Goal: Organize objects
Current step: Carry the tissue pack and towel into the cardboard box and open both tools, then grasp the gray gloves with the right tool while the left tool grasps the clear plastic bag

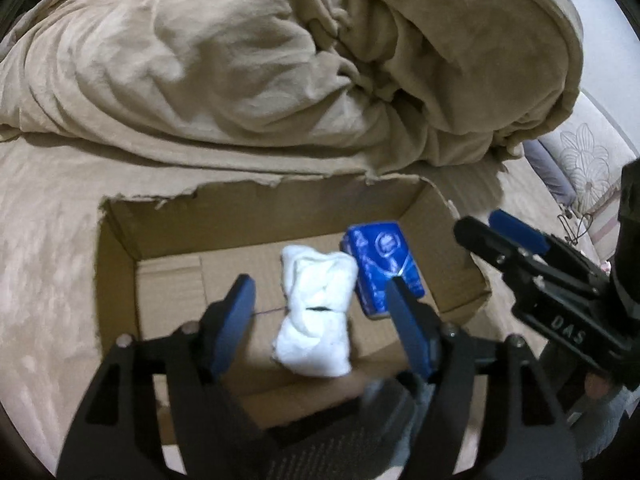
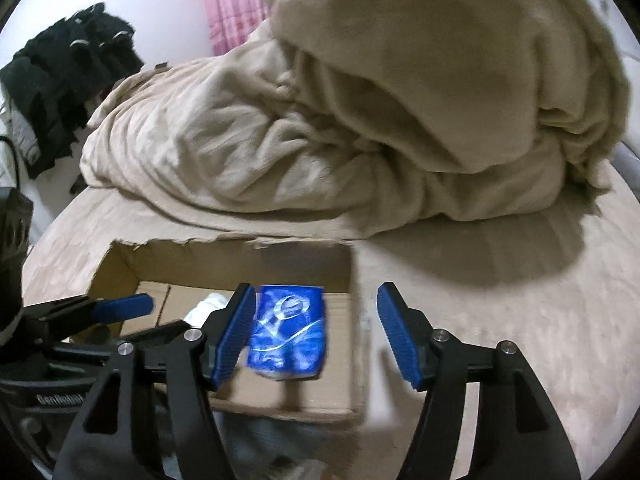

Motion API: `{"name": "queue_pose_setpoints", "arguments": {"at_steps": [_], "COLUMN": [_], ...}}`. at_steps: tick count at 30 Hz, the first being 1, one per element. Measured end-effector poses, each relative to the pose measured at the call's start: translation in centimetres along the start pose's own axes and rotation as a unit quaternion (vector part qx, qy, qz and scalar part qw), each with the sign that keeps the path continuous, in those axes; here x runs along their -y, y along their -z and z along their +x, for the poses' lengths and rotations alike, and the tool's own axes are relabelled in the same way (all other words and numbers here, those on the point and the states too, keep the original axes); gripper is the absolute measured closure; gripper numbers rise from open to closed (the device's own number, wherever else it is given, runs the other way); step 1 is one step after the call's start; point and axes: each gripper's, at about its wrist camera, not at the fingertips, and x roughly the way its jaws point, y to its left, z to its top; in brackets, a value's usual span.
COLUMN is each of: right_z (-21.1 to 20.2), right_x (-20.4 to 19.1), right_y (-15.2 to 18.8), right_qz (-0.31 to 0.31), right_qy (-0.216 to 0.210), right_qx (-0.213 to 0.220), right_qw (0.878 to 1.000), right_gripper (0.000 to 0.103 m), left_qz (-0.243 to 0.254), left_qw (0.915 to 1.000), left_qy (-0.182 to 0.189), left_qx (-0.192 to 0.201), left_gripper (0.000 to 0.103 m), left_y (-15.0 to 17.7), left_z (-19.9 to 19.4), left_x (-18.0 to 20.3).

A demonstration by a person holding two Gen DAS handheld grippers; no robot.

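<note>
An open cardboard box [image 1: 120, 280] with a torn rim sits on the beige bed. Inside it lie a white rolled cloth bundle [image 1: 316, 316] and, to its right, a blue printed packet [image 1: 380, 268]. My left gripper [image 1: 320, 292] hangs open above the bundle, its blue pads apart from it on both sides. My right gripper [image 1: 478, 222] reaches in over the box's right rim. In the right wrist view the right gripper [image 2: 316, 292] is open over the blurred blue packet [image 2: 288, 332], holding nothing. The white bundle [image 2: 208, 306] peeks out behind the left finger, and the left gripper [image 2: 148, 316] shows at the left.
A big heap of beige blanket [image 1: 280, 60] lies just behind the box [image 2: 240, 264]. Beige bed cover [image 2: 500, 320] spreads around it. Dark clothes [image 2: 68, 68] and a pink curtain [image 2: 236, 0] stand at the back left. A flower-patterned cushion [image 1: 588, 164] is at the right.
</note>
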Motion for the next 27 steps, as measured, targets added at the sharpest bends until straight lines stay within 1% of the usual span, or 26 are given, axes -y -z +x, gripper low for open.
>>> {"name": "queue_pose_setpoints", "arguments": {"at_steps": [1,3,5,6,7,8,11,15,17,18,19,20,21,24,27], "right_z": [0.1,0.9,1.7,2.2,2.5,2.5,1.7,0.6,-0.4,-1.3,-2.2,-3.2,-4.5,-8.0,-11.6], "right_x": [0.5,1.3,1.5,1.4,1.3,1.1,0.2,-0.5,-0.7,-0.8,-0.9,-1.1,-1.4,-2.7,-4.1], "right_y": [0.2,0.9,1.8,2.4,2.9,3.3,4.1,4.9,5.1,5.0,5.0,4.9,4.8,4.9,5.2], "right_qz": [0.006,0.020,0.027,0.032,0.038,0.043,0.045,0.046,0.045,0.045,0.045,0.044,0.042,0.025,0.011], "right_qy": [0.005,0.010,0.000,-0.008,-0.016,-0.021,-0.012,-0.005,0.006,0.012,0.014,0.013,0.014,0.021,0.016], "right_qx": [-0.006,-0.032,-0.060,-0.075,-0.086,-0.091,-0.093,-0.093,-0.079,-0.066,-0.055,-0.045,-0.033,-0.007,0.015], "right_qw": [1.000,0.999,0.998,0.997,0.995,0.995,0.995,0.995,0.996,0.997,0.997,0.998,0.998,0.999,1.000], "right_gripper": [0.037,0.038,0.050,0.060,0.065,0.067,0.066,0.064,0.058,0.047,0.031,0.025,0.022,0.022,0.022], "left_qz": [0.000,-0.001,-0.002,-0.003,-0.004,-0.006,-0.012,-0.017,-0.019,-0.020,-0.020,-0.019,-0.017,-0.013,-0.011], "left_qw": [1.0000,1.0000,0.9999,0.9998,0.9998,0.9997,0.9994,0.9987,0.9981,0.9977,0.9972,0.9968,0.9962,0.9948,0.9939], "left_qy": [-0.001,-0.003,-0.005,-0.008,-0.009,-0.011,-0.013,-0.018,-0.021,-0.022,-0.023,-0.024,-0.026,-0.025,-0.020], "left_qx": [0.002,0.007,0.012,0.016,0.019,0.021,0.030,0.045,0.054,0.061,0.068,0.074,0.082,0.098,0.108], "left_gripper": [0.033,0.033,0.032,0.030,0.029,0.028,0.028,0.028,0.028,0.028,0.028,0.028,0.027,0.024,0.023], "left_y": [0.0,0.3,0.6,0.8,1.1,1.5,2.6,4.2,4.7,5.0,5.2,5.5,5.8,6.8,8.0], "left_z": [-0.3,-1.0,-1.9,-2.5,-3.1,-3.7,-5.8,-9.0,-10.5,-11.5,-12.4,-13.4,-14.4,-17.0,-19.2], "left_x": [0.0,-0.2,-0.4,-0.6,-0.8,-1.1,-2.0,-3.0,-3.3,-3.5,-3.5,-3.6,-3.5,-3.3,-2.9]}}
